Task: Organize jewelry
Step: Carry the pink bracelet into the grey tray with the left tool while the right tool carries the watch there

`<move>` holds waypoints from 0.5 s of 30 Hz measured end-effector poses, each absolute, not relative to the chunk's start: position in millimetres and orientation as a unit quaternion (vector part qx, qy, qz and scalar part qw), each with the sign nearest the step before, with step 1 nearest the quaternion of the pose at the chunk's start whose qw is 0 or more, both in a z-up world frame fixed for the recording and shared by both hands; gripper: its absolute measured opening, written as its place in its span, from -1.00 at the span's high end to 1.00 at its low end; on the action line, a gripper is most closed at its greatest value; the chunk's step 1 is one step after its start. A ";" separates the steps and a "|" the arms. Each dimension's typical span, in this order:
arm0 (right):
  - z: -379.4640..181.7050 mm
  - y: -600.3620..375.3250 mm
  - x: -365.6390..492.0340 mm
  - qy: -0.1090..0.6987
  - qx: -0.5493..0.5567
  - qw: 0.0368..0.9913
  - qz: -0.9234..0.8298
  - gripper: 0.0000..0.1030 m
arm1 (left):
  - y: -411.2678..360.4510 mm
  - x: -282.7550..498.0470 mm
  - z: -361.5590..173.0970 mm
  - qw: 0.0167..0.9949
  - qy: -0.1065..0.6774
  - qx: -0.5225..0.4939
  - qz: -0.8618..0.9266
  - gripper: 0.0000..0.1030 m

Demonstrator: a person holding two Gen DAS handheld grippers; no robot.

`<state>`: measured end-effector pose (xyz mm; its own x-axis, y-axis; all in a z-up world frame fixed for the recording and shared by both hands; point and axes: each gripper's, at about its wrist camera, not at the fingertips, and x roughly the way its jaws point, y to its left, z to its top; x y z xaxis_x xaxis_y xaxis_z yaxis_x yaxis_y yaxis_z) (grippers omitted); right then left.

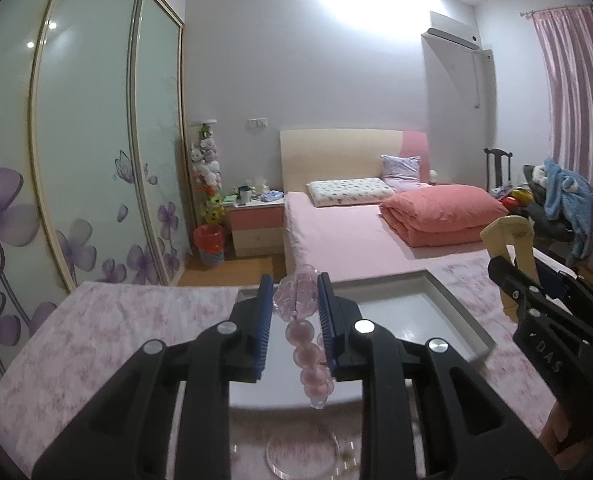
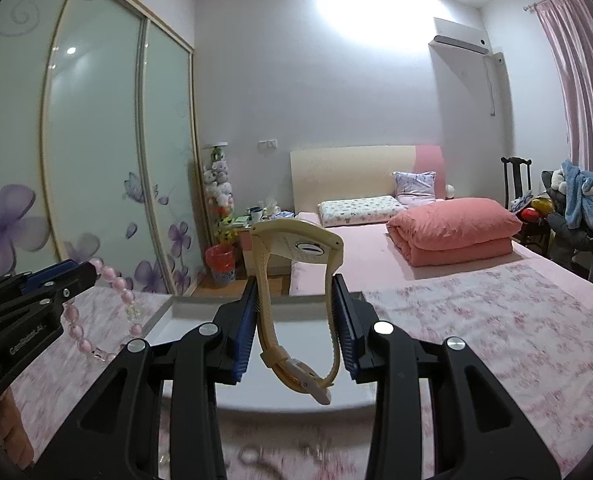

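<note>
Both pairs of blue-padded fingers are nearly closed, each pinching one piece of jewelry above a white tray that sits on a pink floral cloth. From its own camera, the left gripper holds a pink bead bracelet by its large clear flower bead, gripped at the fingertips near twelve o'clock; the remaining beads hang in a loose string toward six o'clock. From the right camera, the right gripper squeezes a cream watch by both sides of its strap loop. The watch face arches up toward twelve o'clock and the buckle dangles at six o'clock.

The bracelet is probably light, with smooth, slippery beads on a limp cord, so it will swing and could slide out; the bigger flower bead looks the surest hold. The watch strap appears rubbery and springy, likely grippy but inclined to bow under pressure. Holding mid-strap, as now, seems sound.

A clear ring lies on the cloth at six o'clock in the left view.
</note>
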<state>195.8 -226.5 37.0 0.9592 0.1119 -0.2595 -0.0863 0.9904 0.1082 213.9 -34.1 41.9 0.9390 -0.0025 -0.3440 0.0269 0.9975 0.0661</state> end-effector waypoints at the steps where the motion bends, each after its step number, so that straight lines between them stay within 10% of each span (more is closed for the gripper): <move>1: 34.7 -225.1 203.6 0.138 0.047 0.988 0.049 0.28 | -37.1 225.3 39.8 0.983 0.177 0.039 -0.004 0.56; 15: -43.5 -218.0 330.4 0.390 0.053 0.917 0.070 0.28 | -32.0 363.9 -36.1 0.937 0.347 0.003 -0.028 0.56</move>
<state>330.4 -218.0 -43.5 0.6863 0.1705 -0.7071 -0.0876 0.9844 0.1523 363.9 -32.0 -36.1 0.7578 -0.0517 -0.6504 0.0552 0.9984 -0.0150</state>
